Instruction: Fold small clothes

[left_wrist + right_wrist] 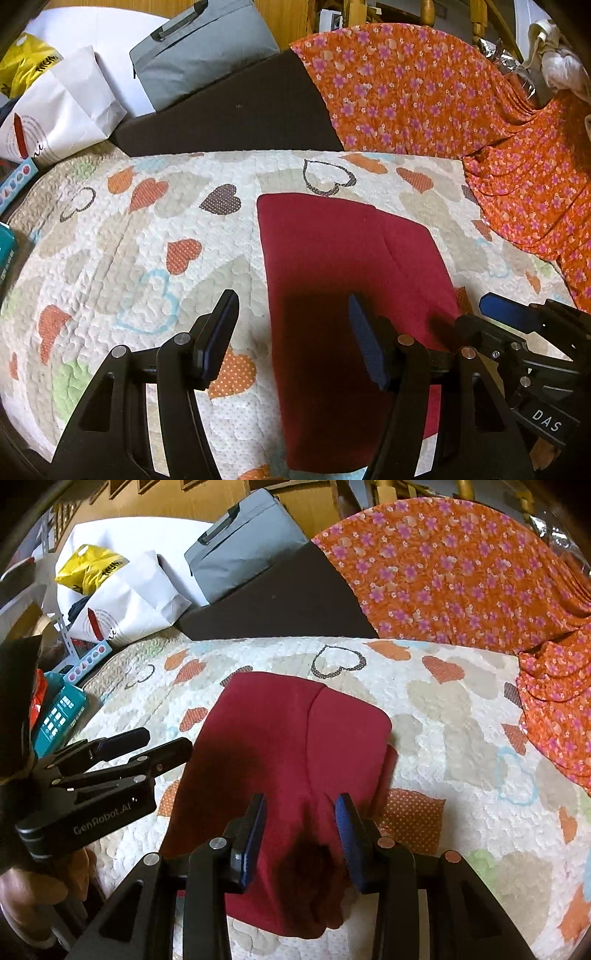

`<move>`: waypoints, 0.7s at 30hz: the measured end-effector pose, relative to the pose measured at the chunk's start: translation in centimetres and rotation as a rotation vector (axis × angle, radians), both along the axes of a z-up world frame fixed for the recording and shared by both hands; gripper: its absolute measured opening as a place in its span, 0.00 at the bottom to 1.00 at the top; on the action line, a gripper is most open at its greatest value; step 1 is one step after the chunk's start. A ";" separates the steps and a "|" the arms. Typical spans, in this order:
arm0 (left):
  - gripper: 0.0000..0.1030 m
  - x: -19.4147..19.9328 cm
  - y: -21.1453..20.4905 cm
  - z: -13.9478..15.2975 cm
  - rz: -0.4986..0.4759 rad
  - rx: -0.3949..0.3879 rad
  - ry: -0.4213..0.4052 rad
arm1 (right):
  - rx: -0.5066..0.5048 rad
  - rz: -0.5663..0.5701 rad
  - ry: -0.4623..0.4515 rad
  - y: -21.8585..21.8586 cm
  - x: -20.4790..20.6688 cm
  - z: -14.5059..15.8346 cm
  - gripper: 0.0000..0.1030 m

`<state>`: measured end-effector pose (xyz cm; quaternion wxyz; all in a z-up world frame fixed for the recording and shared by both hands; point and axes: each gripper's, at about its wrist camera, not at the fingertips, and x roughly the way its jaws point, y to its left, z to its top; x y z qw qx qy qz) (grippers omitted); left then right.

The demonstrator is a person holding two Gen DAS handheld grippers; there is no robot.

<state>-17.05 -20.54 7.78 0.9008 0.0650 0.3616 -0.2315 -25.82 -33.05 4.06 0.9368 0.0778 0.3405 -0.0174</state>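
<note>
While the folded red garment lies flat on the heart-print quilt, the left gripper and right gripper hover above it, jaws released, gripping nothing.

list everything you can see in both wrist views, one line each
red garment: one, dark red, folded on the quilt, centre
quilt: one, white with coloured hearts, covers the work surface
floral cloth: one, orange with purple flowers, draped at back right
dark cushion: one, dark brown, behind the quilt
grey bag: one, grey with a black handle, back centre
white paper bag: one, white with a red mark, back left
yellow plastic bag: one, yellow, behind the paper bag
teal box: one, teal, left edge of the quilt
left gripper: black, blue pads, open, nothing held
right gripper: black, blue pads, open above the garment
</note>
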 end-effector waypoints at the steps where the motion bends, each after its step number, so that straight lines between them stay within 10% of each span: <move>1: 0.60 0.0 0.0 0.0 0.001 0.000 -0.003 | 0.004 -0.001 -0.001 0.0 0.0 0.1 0.36; 21: 0.60 0.3 -0.3 0.1 -0.002 0.003 -0.010 | 0.025 0.000 0.024 -0.6 0.8 -0.3 0.37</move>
